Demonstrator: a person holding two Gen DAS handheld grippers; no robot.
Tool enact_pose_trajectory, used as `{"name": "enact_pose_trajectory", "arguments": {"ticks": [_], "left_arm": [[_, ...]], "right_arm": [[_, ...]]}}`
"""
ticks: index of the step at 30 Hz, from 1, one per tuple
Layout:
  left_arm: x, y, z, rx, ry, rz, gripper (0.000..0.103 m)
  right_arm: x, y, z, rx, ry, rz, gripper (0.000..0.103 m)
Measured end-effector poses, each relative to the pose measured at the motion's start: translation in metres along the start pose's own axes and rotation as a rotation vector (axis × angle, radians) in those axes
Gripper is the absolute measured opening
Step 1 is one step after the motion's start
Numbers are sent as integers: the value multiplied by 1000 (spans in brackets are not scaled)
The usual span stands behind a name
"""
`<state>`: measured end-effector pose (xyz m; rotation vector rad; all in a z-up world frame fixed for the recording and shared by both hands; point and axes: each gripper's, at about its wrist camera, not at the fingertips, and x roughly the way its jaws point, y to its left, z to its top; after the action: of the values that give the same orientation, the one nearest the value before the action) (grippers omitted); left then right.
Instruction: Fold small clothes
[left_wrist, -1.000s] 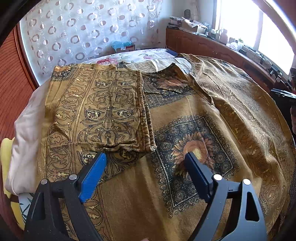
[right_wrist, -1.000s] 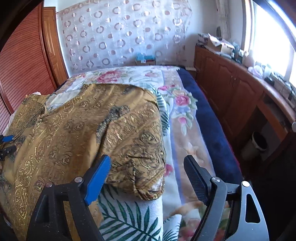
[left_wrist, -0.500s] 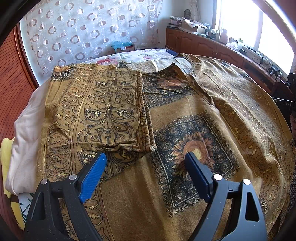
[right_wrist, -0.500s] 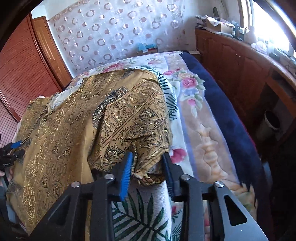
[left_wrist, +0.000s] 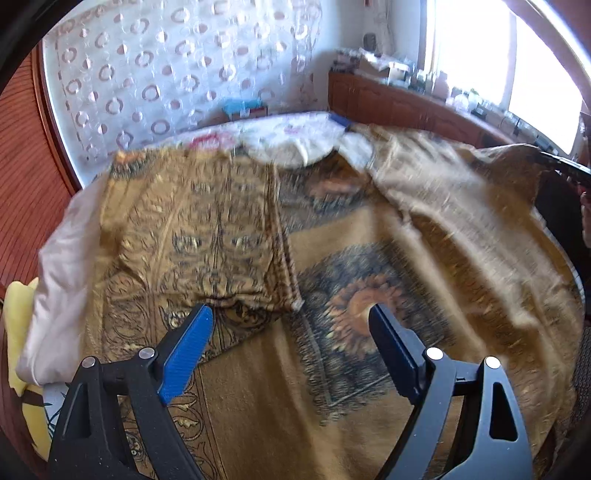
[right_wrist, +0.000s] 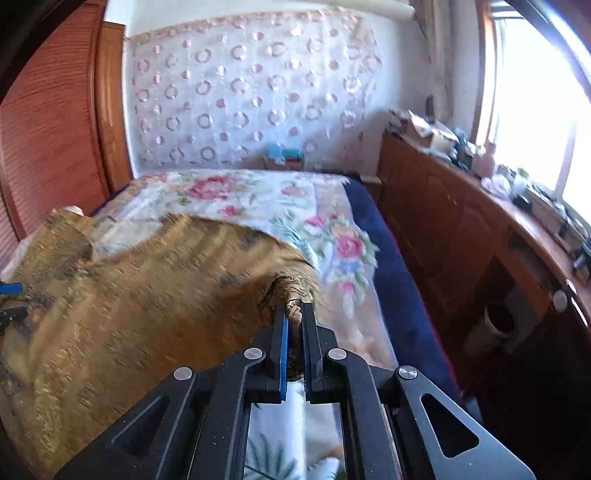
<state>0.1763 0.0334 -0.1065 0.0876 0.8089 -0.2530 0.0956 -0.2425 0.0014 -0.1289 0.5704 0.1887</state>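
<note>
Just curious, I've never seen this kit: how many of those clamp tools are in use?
2. The left gripper hovers open above the gold garment; the right gripper is clamped on its sleeve end.

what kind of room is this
Most likely a bedroom in a home. A bed with a floral bedspread fills the middle, with a gold patterned garment spread on it, and a wooden cabinet cluttered with household items runs along under a bright window.
</note>
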Motion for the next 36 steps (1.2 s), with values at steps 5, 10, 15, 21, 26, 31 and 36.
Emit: {"name": "enact_pose_trajectory", "arguments": {"ticks": [5, 10, 15, 21, 26, 31, 36], "left_arm": [[-34, -9, 9, -32, -84, -66, 87], [-63, -29, 12, -26, -147, -95, 87], [-83, -46, 13, -51, -197, -92, 87], [-95, -54, 10, -74, -239, -73, 87], [-95, -55, 8, -72, -239, -59, 87], [-92, -58, 6, -76, -234, -60, 87], [-88, -61, 3, -73, -224, -59, 87]], "right_arm": [[-17, 74, 1, -90, -44, 116, 6], [-10, 135, -20, -141, -3, 243, 6], [-3, 173, -60, -160, 73, 290, 6], [-18, 158, -86, -101, 79, 296, 34], [-21, 92, -74, -66, 15, 293, 47], [-1, 76, -77, -6, 94, 227, 47], [33, 77, -70, 86, 178, 265, 47]]}}
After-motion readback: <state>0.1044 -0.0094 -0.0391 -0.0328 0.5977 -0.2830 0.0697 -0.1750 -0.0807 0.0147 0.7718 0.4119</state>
